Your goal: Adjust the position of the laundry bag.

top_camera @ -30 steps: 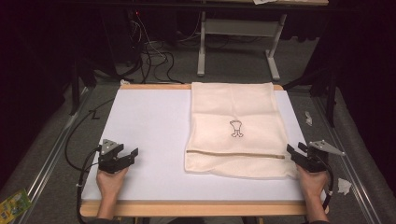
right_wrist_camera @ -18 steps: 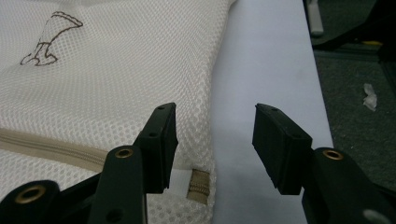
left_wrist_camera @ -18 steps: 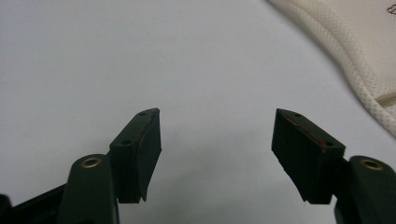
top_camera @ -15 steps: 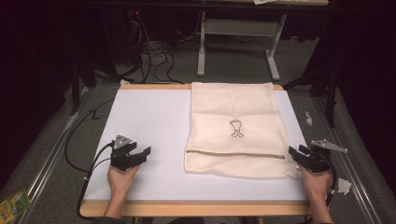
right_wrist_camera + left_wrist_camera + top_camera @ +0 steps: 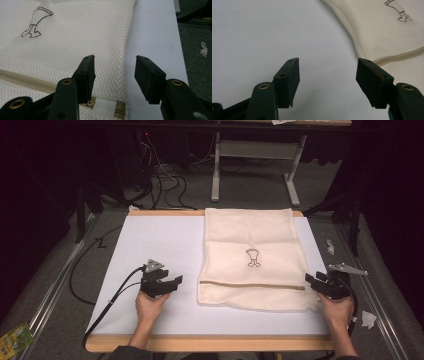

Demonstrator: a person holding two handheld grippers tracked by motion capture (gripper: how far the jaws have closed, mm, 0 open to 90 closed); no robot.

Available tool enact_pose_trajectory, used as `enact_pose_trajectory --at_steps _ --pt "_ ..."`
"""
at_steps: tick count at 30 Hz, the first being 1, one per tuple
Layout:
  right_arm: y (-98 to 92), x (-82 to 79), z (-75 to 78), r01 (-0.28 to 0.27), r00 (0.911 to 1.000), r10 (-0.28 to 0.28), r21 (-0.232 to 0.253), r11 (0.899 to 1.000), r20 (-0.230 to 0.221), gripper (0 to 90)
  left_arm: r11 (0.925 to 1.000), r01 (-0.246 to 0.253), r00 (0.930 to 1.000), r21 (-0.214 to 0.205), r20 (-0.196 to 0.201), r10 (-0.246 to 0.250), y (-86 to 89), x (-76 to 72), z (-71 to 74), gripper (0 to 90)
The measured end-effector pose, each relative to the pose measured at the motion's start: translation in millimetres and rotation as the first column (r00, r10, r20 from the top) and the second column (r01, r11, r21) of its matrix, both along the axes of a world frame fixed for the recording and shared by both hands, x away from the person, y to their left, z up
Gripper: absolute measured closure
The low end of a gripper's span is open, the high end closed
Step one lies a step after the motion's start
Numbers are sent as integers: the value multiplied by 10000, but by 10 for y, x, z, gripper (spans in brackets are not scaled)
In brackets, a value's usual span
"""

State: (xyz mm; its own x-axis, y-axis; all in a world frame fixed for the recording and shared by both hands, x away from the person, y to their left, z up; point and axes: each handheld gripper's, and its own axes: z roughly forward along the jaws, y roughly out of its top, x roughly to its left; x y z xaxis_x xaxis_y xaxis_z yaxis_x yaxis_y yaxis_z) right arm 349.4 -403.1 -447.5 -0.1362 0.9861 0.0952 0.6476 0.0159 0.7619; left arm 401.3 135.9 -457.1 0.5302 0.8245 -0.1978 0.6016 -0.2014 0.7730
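White sheeting covers the wooden-edged table [image 5: 150,245], and I see the cream mesh zippered laundry bag [image 5: 250,235] lying flat on its right half. My left gripper [image 5: 169,284] hovers spread just left of the bag; my right gripper [image 5: 314,281] gapes over the zipper's end [image 5: 107,105].

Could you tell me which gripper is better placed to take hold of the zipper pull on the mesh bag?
Right. The right gripper is open over the zipper pull at the mesh bag's edge; the left gripper hovers over bare table.
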Motion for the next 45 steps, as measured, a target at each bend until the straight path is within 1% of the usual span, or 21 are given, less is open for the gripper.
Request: enact_pose_trajectory --at_steps 5,6,7,8,13,14,15,17,18,20,21,22,25,27,28,29,35,37,41,43,45 --pt "19 83 20 74 9995 -76 -73 9999 -309 530 9995 325 9994 -59 -128 -325 -205 45 14 359" --pt "23 117 16 109 9993 -112 -88 9999 -365 538 9990 444 9989 76 -146 -443 -294 71 20 359" --pt "23 117 16 109 9993 -112 -88 9999 -365 538 9990 444 9989 76 -146 -443 -294 71 20 359" --pt "31 151 5 148 9988 -153 -98 9998 -461 545 9985 550 9982 -24 -256 -550 -368 99 22 358" --pt "35 211 -12 187 9977 -192 -86 9998 -644 562 9978 665 9969 33 -416 -663 -497 150 23 355" --pt "33 230 -16 205 9974 -206 -25 9998 -696 574 9975 680 9968 199 -426 -671 -557 178 18 355" --pt "30 240 -20 186 9971 -186 -1 9998 -732 576 9979 650 9966 -9 -514 -650 -573 196 9 355" --pt "32 249 -23 205 9967 -203 21 9998 -785 582 9981 611 9965 31 -578 -608 -598 215 -2 354" --pt "39 264 -29 216 9960 -209 70 9997 -863 582 9978 592 9966 303 -585 -574 -665 247 -27 354" --pt "44 273 -30 214 9958 -212 19 9998 -886 581 9975 614 9966 356 -576 -593 -701 260 -40 355" --pt "48 279 -30 230 9956 -230 -3 9997 -907 581 9978 634 9960 212 -637 -620 -720 275 -51 354" --pt "53 293 -27 270 9950 -275 -65 9996 -962 579 9974 614 9962 378 -640 -589 -776 305 -73 354" --pt "49 322 -31 289 9942 -305 -170 9994 -1030 577 9966 679 9961 475 -603 -650 -848 327 -87 357" --pt "46 332 -39 291 9939 -305 -154 9995 -1062 577 9958 723 9955 562 -648 -687 -903 352 -100 363" --pt "43 351 -56 339 9919 -351 -122 9994 -1218 575 9940 740 9950 805 -726 -681 -968 379 -130 365" --pt "39 360 -69 335 9916 -346 -109 9994 -1248 576 9944 747 9944 751 -803 -687 -984 394 -142 373" --pt "31 398 -105 340 9889 -339 -13 9994 -1445 626 9955 579 9951 748 -844 -515 -1012 441 -179 492" --pt "25 405 -113 327 9908 -331 -57 9994 -1312 675 9948 583 9952 839 -838 -513 -1027 453 -176 543" --pt "31 433 -141 173 9888 -181 -67 9998 -1479 717 9946 558 9955 871 -810 -488 -1039 462 -178 621" --pt "35 456 -170 23 9871 -24 -6 10000 -1604 793 9944 593 9950 875 -854 -518 -1040 473 -174 684" --pt "38 461 -174 -2 9865 6 27 10000 -1639 815 9945 652 9941 817 -924 -575 -1040 480 -173 730"
